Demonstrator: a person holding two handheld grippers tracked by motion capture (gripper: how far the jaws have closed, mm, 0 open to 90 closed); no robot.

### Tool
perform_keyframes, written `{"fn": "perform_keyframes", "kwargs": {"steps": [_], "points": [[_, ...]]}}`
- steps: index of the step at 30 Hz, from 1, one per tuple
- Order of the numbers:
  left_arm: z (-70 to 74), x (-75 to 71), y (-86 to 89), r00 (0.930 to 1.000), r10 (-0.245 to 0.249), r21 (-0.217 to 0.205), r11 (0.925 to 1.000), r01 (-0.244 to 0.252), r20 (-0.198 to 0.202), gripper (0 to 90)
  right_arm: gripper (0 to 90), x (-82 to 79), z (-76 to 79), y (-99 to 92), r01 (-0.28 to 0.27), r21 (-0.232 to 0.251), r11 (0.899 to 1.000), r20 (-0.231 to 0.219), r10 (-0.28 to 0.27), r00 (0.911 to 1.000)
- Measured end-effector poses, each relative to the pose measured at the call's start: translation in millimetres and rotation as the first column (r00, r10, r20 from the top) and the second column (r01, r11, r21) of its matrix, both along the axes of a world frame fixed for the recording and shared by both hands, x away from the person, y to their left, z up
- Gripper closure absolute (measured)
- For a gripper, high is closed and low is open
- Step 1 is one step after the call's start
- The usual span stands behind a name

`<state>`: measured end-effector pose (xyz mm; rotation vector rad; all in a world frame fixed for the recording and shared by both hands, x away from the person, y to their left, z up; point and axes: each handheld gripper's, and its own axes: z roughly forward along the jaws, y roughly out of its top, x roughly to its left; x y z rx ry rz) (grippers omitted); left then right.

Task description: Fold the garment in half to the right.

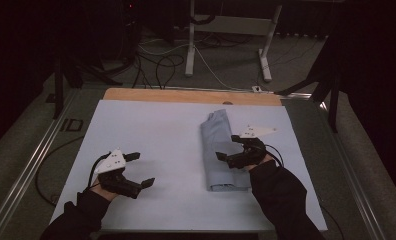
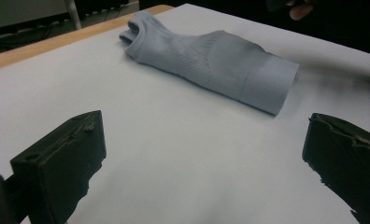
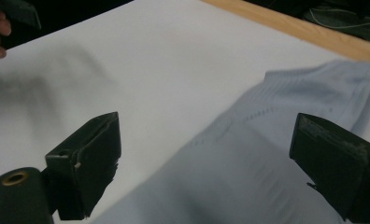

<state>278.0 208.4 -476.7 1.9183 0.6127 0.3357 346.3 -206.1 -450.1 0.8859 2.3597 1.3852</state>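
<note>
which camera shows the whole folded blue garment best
The left gripper view: the folded garment lies whole and close, folds clear. The high view has the right gripper over part; the right gripper view crops it.

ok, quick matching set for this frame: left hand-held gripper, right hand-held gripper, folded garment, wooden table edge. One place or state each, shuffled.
Things:
1. left hand-held gripper
2. right hand-held gripper
3. folded garment
4. wooden table edge

Places or states:
A. far side, beyond the white sheet
B. open over bare white sheet
C. pale blue, lying lengthwise on the sheet
D. open above the cloth

Pairs: 1-B, 2-D, 3-C, 4-A
</note>
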Motion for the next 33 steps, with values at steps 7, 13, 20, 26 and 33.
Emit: {"fn": "perform_keyframes", "kwargs": {"steps": [7,13,20,26,33], "points": [[-7.2,-4.0,11.4,0.9998,0.018,0.002,0.9998,-0.018,-0.011,0.2,9.1,-20.5,-15.8,-23.9,0.037,0.021,0.999,0.009,-0.038,0.9992],[-14.1,-6.8,20.0,0.9991,0.038,-0.002,0.9993,-0.038,-0.02,0.2,9.1,-31.4,-31.5,-44.2,0.068,0.028,0.997,-0.001,-0.068,0.9977],[-23.5,-9.9,28.2,0.9975,0.061,0.013,0.9981,-0.06,-0.035,0.2,9.2,-43.8,-45.7,-63.1,0.101,0.008,0.995,0.007,-0.101,0.9948],[-28.3,-14.3,33.3,0.9967,0.064,0.029,0.9976,-0.063,-0.049,0.0,9.2,-53.5,-57.3,-71.6,0.12,-0.004,0.993,0.004,-0.12,0.9927],[-34.9,-18.6,46.4,0.994,0.089,0.03,0.9957,-0.087,-0.064,0.0,9.2,-63.2,-66.9,-78.7,0.148,-0.008,0.989,0.009,-0.148,0.9889]]}}
